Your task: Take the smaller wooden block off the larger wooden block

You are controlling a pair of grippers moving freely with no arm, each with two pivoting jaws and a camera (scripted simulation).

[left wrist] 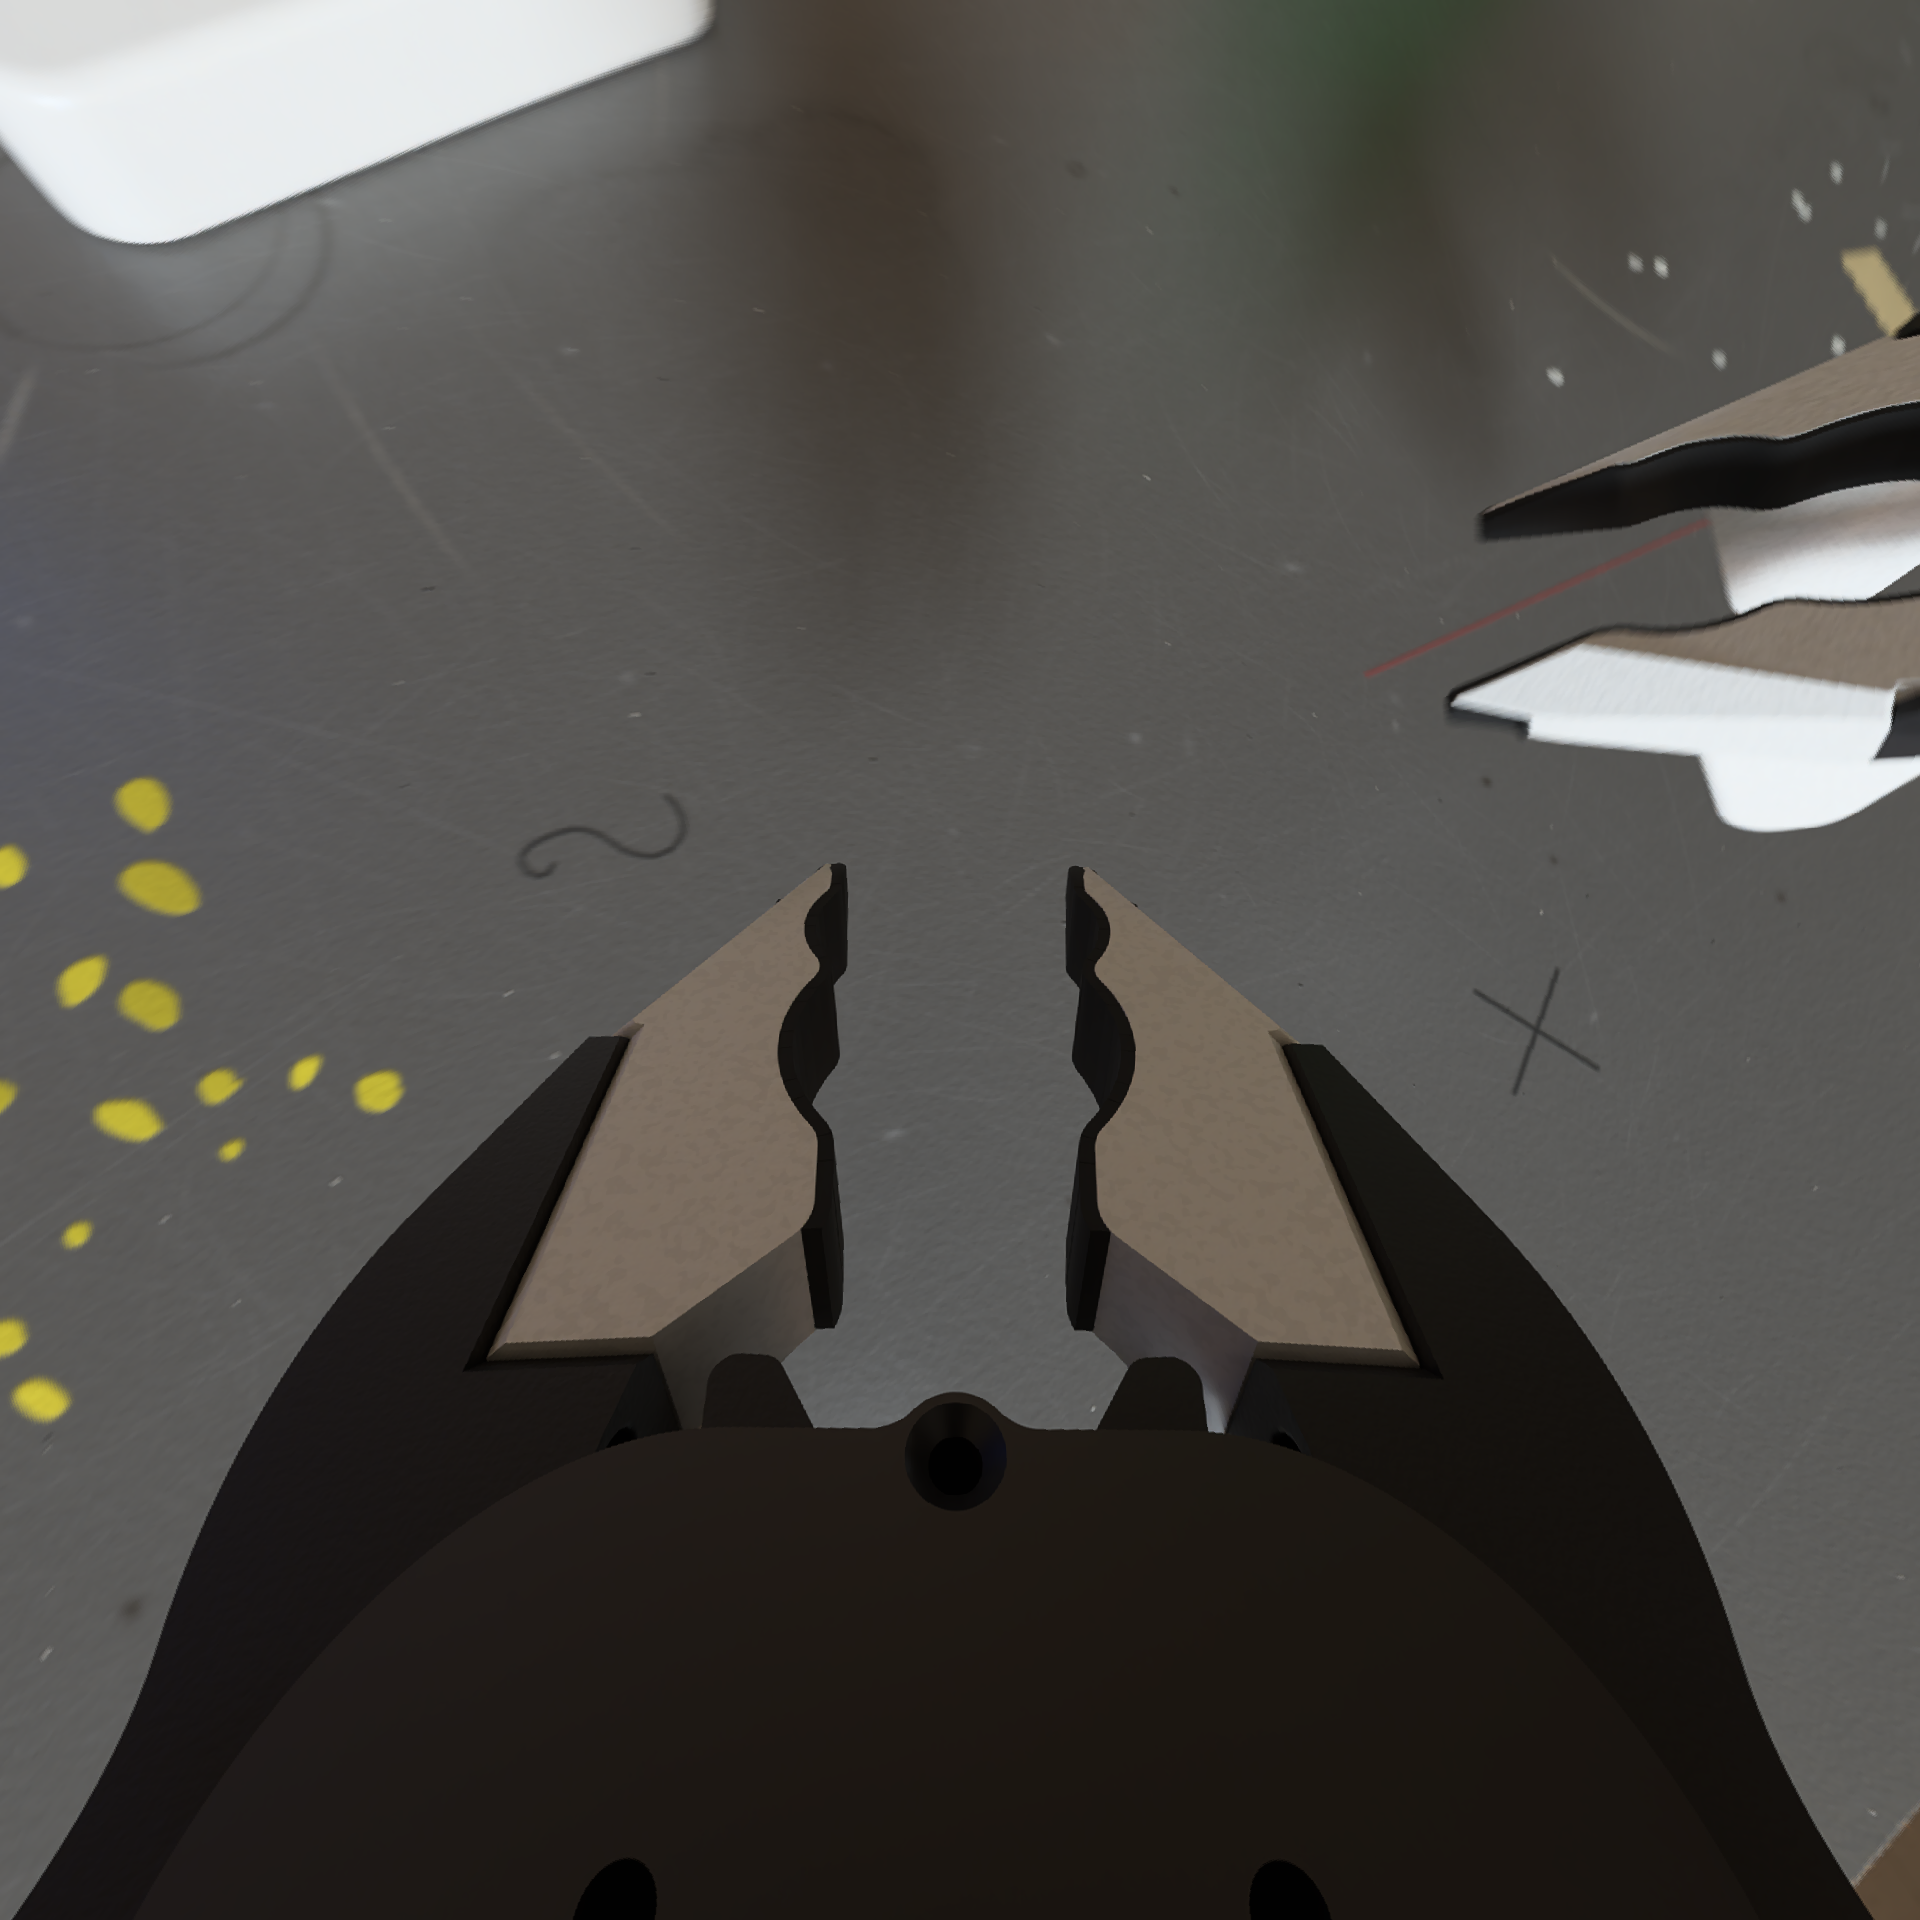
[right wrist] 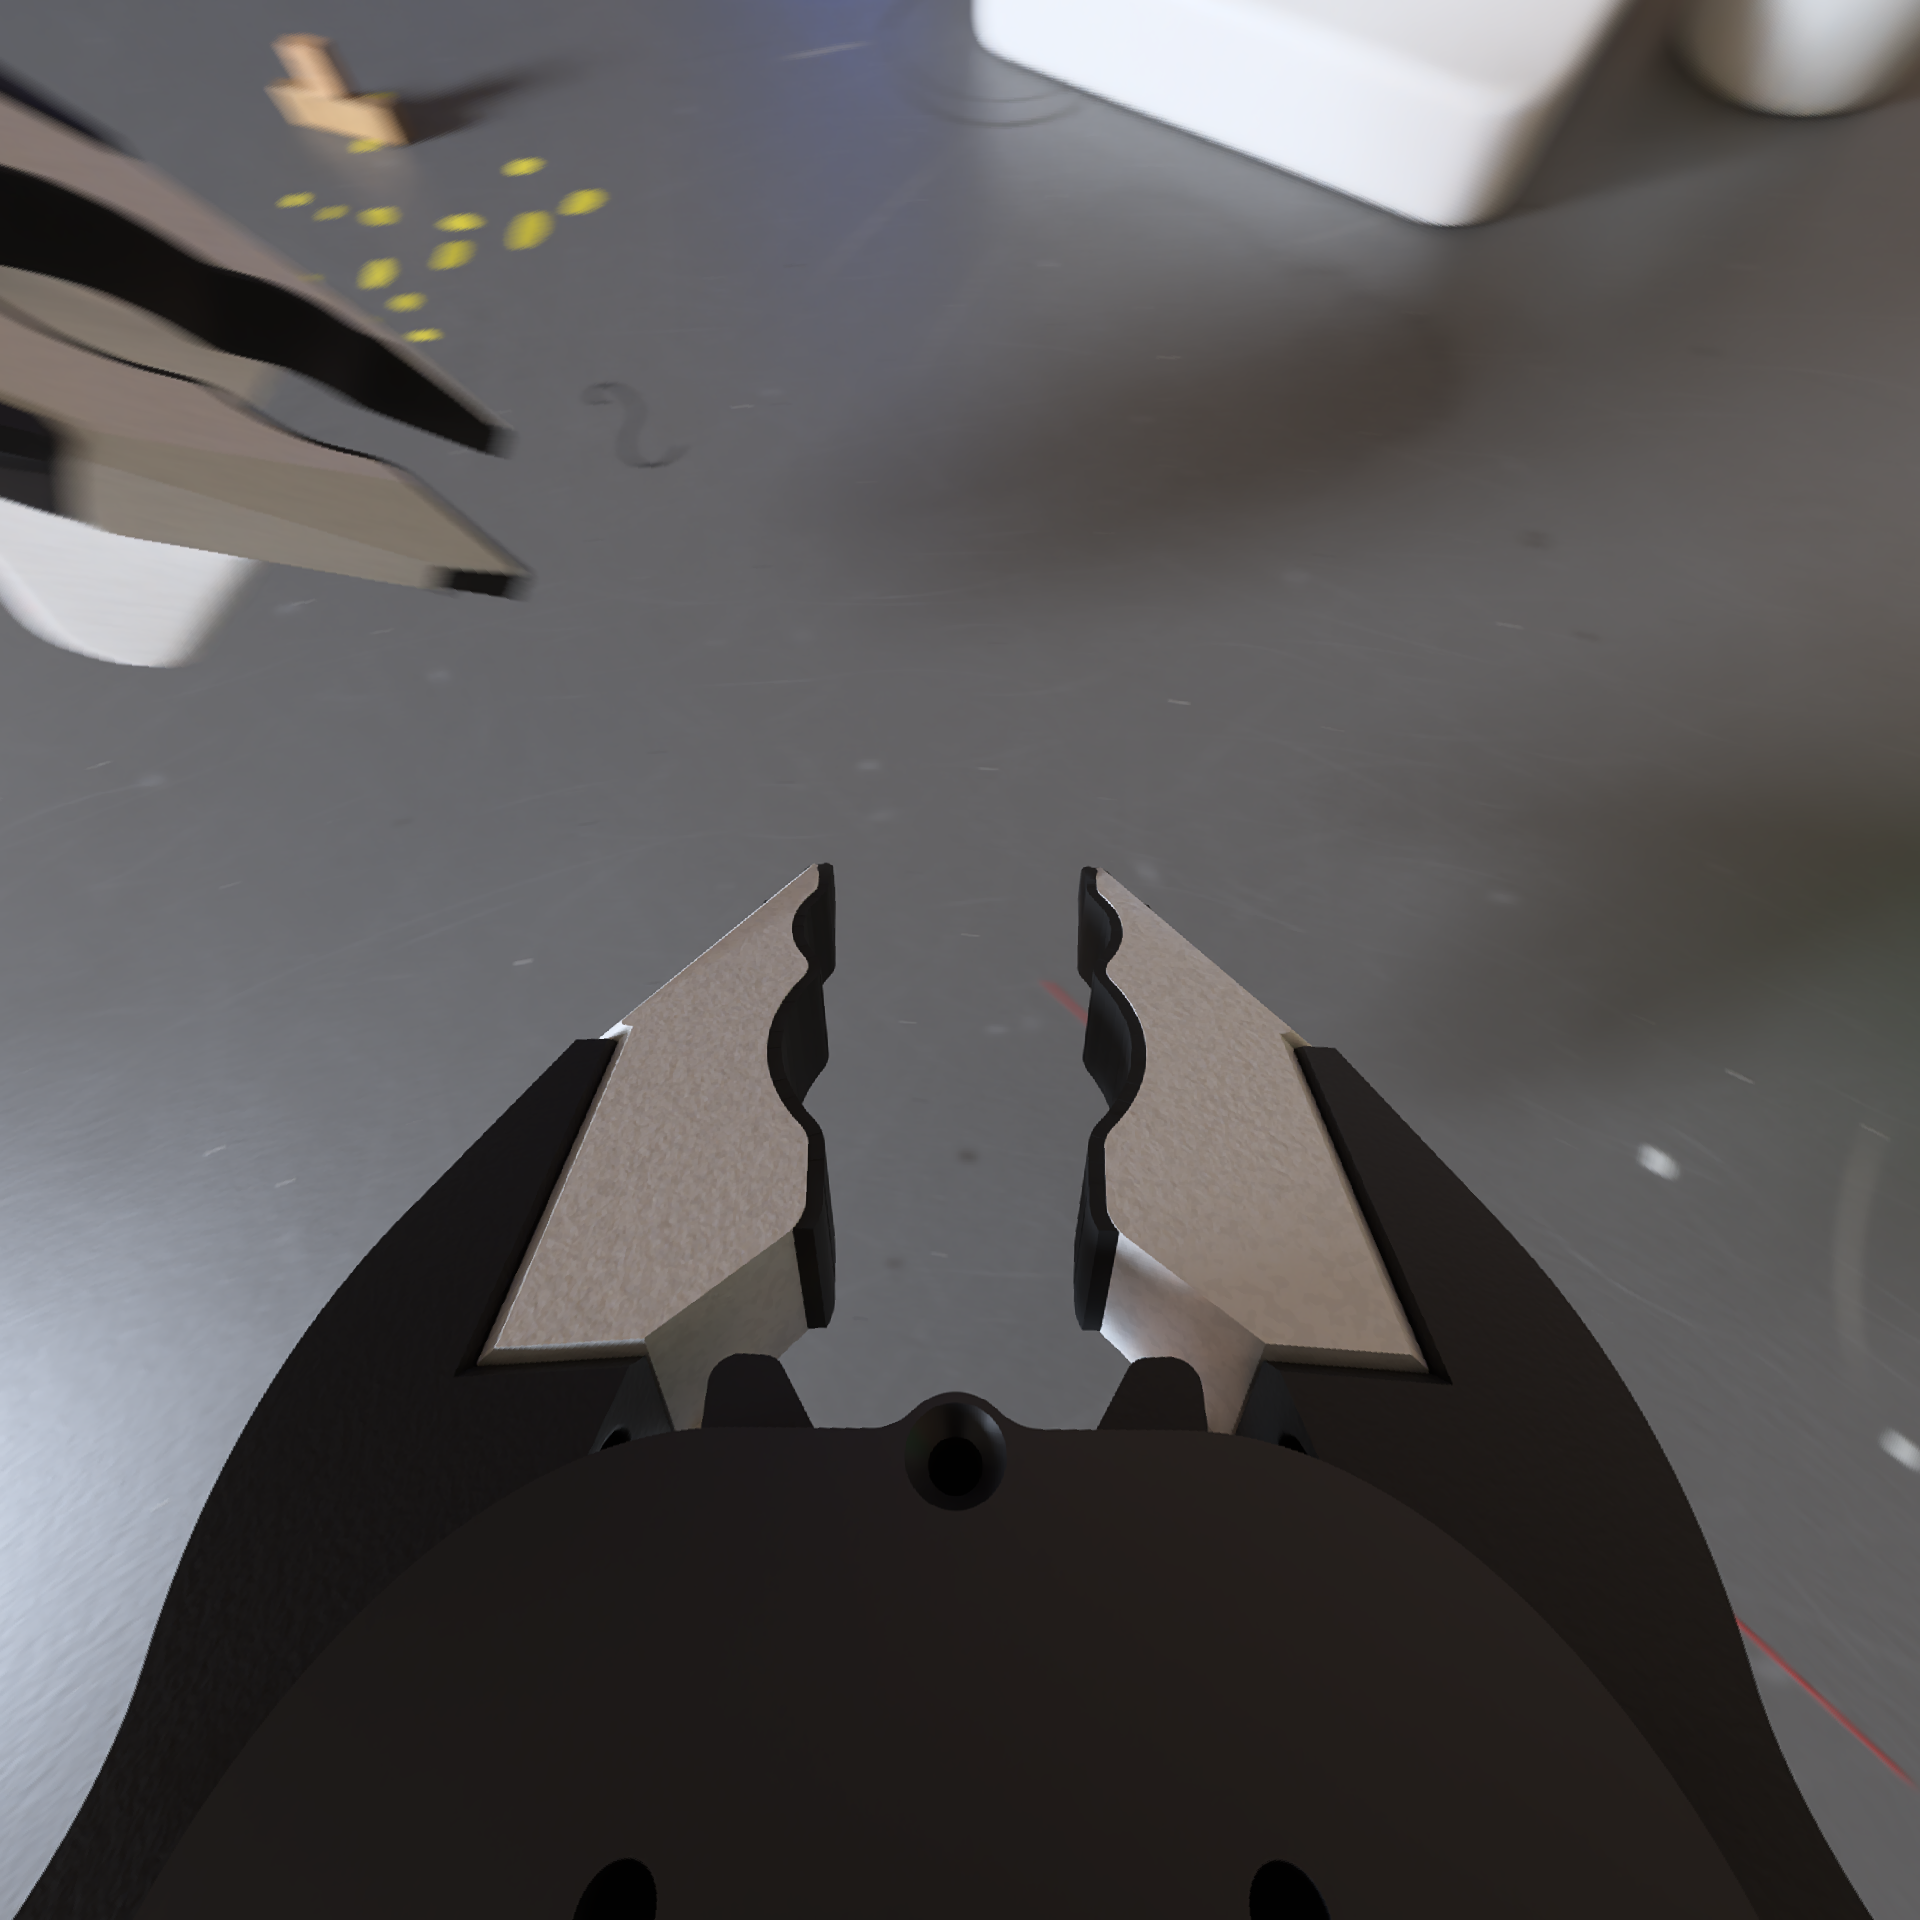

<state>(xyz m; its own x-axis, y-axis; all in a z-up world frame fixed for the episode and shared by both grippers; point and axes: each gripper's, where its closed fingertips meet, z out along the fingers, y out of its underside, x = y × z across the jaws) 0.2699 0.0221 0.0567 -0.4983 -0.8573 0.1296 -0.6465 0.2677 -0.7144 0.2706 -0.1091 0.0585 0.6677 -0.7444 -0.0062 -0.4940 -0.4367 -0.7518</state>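
Hovering over the grey worktop, both tools sit with their jaws parted and nothing between them: the left tool and the right tool each show bare worktop in the gap, so neither one has grabbed anything yet. Each tool also pokes into the other's view from the side, and they look near each other but apart. Going outward, there's a squiggle mark and a scatter of yellow dots on the worktop, a white tray-like thing farther back, and a pale rounded object beside it. The blocks are way off in the right wrist view's top left: the smaller wooden block stands on the larger wooden block, just past the yellow dots and well apart from both tools. The left wrist view doesn't show them at all. My guess on handling: plain wood, so stiff, light and not fragile, with flat faces that should give the pads decent grip. It's small and blurry from here, so I can't tell its exact shape, but I'd pinch the upper block across its two opposite sides, above the seam, and lift straight up so the bottom one doesn't get dragged along. Maybe pin the big one with the other tool.
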